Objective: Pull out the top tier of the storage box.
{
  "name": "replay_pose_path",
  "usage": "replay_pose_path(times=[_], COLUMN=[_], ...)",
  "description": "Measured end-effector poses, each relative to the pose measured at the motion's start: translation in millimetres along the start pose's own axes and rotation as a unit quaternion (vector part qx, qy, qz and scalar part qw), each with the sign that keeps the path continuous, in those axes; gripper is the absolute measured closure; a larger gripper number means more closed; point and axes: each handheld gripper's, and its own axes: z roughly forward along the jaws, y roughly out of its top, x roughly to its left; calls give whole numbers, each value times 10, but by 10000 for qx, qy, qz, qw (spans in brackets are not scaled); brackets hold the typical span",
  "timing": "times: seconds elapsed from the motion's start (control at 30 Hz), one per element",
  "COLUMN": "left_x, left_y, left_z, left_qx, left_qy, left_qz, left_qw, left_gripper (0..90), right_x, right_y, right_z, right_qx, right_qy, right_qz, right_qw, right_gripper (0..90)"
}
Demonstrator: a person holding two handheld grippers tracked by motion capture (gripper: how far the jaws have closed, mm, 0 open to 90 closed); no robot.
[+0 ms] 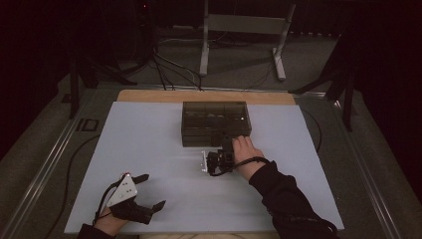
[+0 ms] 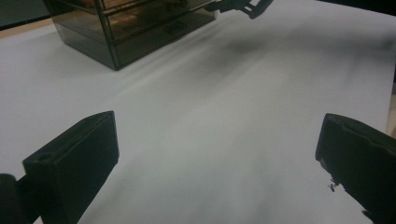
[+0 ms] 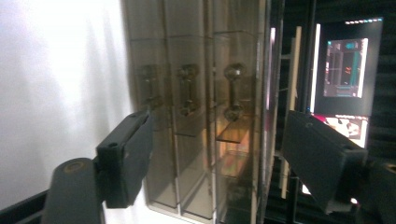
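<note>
A: Tabletop [image 1: 149, 149], pale matte sheet over a wooden board; a strip of wood shows along the far edge. One thing on it: a smoked translucent drawer box [image 1: 215, 123], rectangular, hard plastic, set at the far middle.

B: Drawers, counted?

A: Three, seen in the right gripper view, stacked; the view is turned, so they run side by side there. Each front carries one small bar handle [image 3: 233, 91] with rounded ends, so three handles. In the left gripper view the box [image 2: 135, 28] sits far left, its front and one end wall visible.

B: Right gripper?

A: Right gripper [image 1: 226, 143] is at the near face of the box, toward its right end, the hand [image 1: 245, 152] behind it. Its two fingers [image 3: 126, 158] stand spread apart, nothing between them but the drawer fronts just ahead. Cannot tell whether they touch the box.

B: Left one?

A: Left gripper [image 1: 149, 191] is near the tabletop's near left corner, well apart from the box. Fingers [image 2: 74, 163] released, wide, bare sheet between them. Grey three-cornered plate on top.

B: Anything in the way?

A: Nothing lies between either gripper and the box. Beyond the tabletop: a grey metal stand [image 1: 244, 30] with two legs on the floor, dark cables trailing near it.
</note>
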Motion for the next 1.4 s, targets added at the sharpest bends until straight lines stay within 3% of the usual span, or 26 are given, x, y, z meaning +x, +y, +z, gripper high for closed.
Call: replay_pose_path(times=[0.27,0.57,0.83,1.17,1.4], left_x=[-1,2,2,3,4], left_y=[1,-2,-2,-3,-6], left_z=[0,3,1,4,9], left_qx=[-6,21,21,29,47], left_qy=[-9,-11,-11,-24,-16], left_qz=[-3,-16,-11,-20,-18], left_qw=[10000,10000,10000,10000,10000], left_gripper=[1,1,1,1,1], right_x=[7,28,46,93,96], right_y=[13,16,53,92,87], right_z=[49,131,198,252,243], right_qx=[74,152,242,304,284], right_qy=[-339,-338,-401,-686,-705], right_qz=[-188,-282,-396,-605,-549], right_qw=[9992,9989,9981,9953,9956], right_gripper=[515,710,745,791,808])
